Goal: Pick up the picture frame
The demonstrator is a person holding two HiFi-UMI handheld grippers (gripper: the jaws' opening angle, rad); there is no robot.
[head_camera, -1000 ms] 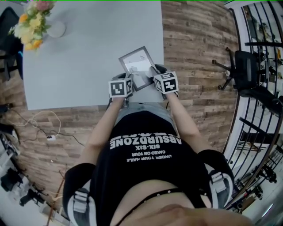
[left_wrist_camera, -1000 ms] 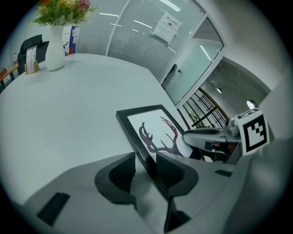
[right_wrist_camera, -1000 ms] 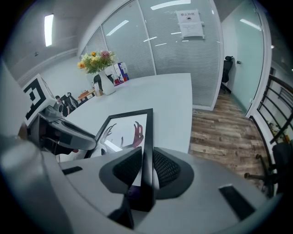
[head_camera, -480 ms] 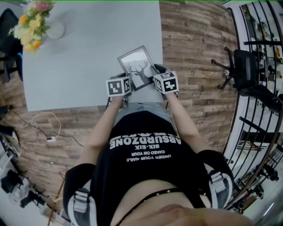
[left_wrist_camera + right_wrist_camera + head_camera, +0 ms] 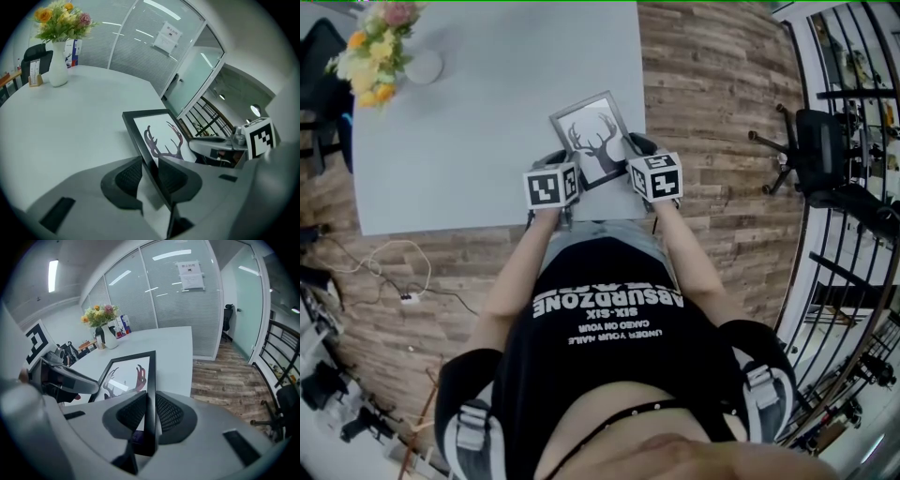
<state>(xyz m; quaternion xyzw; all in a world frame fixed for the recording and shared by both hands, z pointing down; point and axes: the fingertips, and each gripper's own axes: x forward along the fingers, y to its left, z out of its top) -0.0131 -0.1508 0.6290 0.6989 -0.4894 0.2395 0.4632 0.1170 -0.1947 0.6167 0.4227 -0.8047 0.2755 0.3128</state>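
Observation:
The picture frame (image 5: 592, 139), black-edged with a deer-antler print, is near the table's front right corner, its near end raised and tilted toward me. My left gripper (image 5: 565, 161) is shut on the frame's left edge and my right gripper (image 5: 630, 150) on its right edge. In the left gripper view the frame (image 5: 157, 133) runs edge-on between the pads of the left gripper (image 5: 151, 176). The right gripper view shows the frame (image 5: 123, 373) clamped the same way in the right gripper (image 5: 150, 414).
The grey table (image 5: 469, 122) carries a white vase of flowers (image 5: 380, 47) at its far left corner. Wood floor lies to the right, with a black chair (image 5: 825, 141) and a railing beyond. Cables (image 5: 384, 267) trail on the floor at left.
Both grippers closed on the frame's side edges and rose. The frame tipped up off the table, and its glare gave way to the deer print.

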